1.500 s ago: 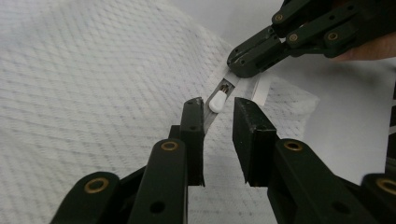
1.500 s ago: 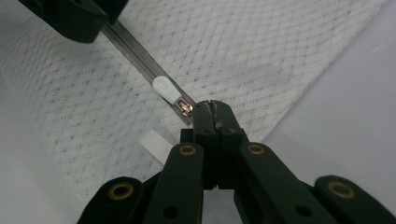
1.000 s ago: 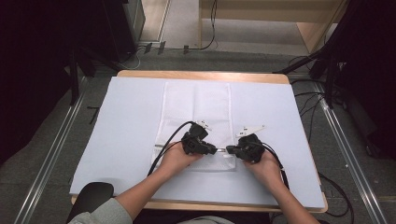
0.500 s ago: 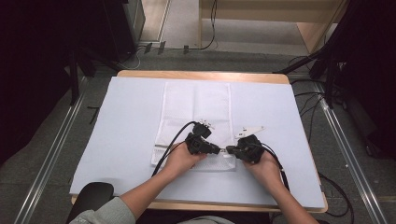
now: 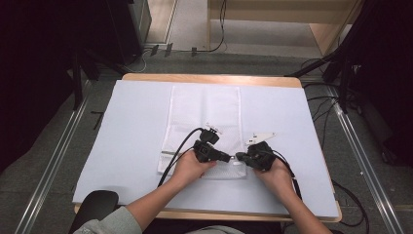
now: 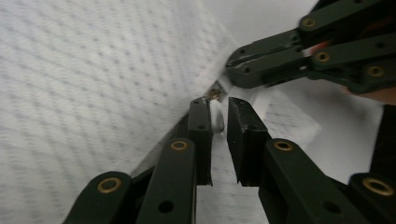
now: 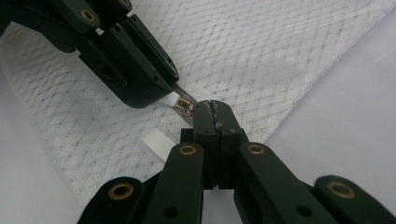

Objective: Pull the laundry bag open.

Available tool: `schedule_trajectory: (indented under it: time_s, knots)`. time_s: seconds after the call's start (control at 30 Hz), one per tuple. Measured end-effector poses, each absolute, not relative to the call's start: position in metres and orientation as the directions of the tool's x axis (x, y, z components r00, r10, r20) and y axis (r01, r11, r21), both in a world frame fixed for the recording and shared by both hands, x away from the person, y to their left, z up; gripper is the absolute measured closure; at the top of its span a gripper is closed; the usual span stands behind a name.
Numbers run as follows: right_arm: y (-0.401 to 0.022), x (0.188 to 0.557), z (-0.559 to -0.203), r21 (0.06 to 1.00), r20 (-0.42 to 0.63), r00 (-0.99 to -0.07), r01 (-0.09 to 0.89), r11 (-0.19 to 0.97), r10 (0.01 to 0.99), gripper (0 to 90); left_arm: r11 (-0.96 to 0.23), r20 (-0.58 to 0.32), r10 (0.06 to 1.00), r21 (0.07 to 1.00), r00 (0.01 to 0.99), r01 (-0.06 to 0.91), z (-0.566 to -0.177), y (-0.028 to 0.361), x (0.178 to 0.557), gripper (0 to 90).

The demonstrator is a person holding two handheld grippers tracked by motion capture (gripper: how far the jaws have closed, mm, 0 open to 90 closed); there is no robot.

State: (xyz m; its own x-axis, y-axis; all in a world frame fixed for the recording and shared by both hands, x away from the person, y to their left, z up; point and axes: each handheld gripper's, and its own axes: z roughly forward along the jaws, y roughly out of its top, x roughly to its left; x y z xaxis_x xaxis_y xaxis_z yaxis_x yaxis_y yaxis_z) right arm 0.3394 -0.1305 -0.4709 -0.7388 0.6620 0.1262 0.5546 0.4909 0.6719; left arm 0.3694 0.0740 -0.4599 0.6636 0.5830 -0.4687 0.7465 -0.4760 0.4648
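White mesh laundry bag (image 5: 204,122) lies flat down the middle of the table, long axis running away from the person, its near short edge right under both hands. At that near edge is the zipper: a little metal slider (image 7: 185,107) with a white pull tab (image 7: 171,99) on it. The left gripper (image 6: 220,119) has its jaws nearly together, a narrow gap left, with the white tab sitting between the tips; pretty hard to say if the pads actually press it. The right gripper (image 7: 214,112) has its jaws pressed tight together, pinching the bag's edge just beside the slider. So the two claws meet almost tip to tip over the zipper end, left one coming from the left, right one from the right. A strip of white ribbon (image 7: 158,143) pokes out near the right jaws. Under the bag is a pale blue sheet (image 5: 131,126) covering the wooden table (image 5: 209,79). Black cables (image 5: 181,146) trail from the grippers across the mesh, nothing else blocking the bag. Grey floor (image 5: 48,161) around.
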Motion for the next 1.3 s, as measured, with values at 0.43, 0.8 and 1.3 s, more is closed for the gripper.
schedule_trajectory:
  time_s: [0.43, 0.8, 1.3]
  knots:
    - [-0.130, 0.338, -0.471, 0.673, 0.125, -0.739, 0.553, 0.490, 0.662, 90.0, -0.476, -0.478, 0.572, 0.469, 0.667, 0.744, -0.465, 0.073, 0.376, 87.0]
    - [-0.129, 0.338, -0.471, 0.671, 0.111, -0.739, 0.549, 0.498, 0.664, 90.0, -0.492, -0.485, 0.559, 0.458, 0.672, 0.740, -0.464, 0.075, 0.380, 88.0]
    - [-0.129, 0.337, -0.471, 0.672, 0.110, -0.737, 0.549, 0.496, 0.667, 90.0, -0.508, -0.467, 0.563, 0.456, 0.682, 0.731, -0.462, 0.076, 0.379, 88.3]
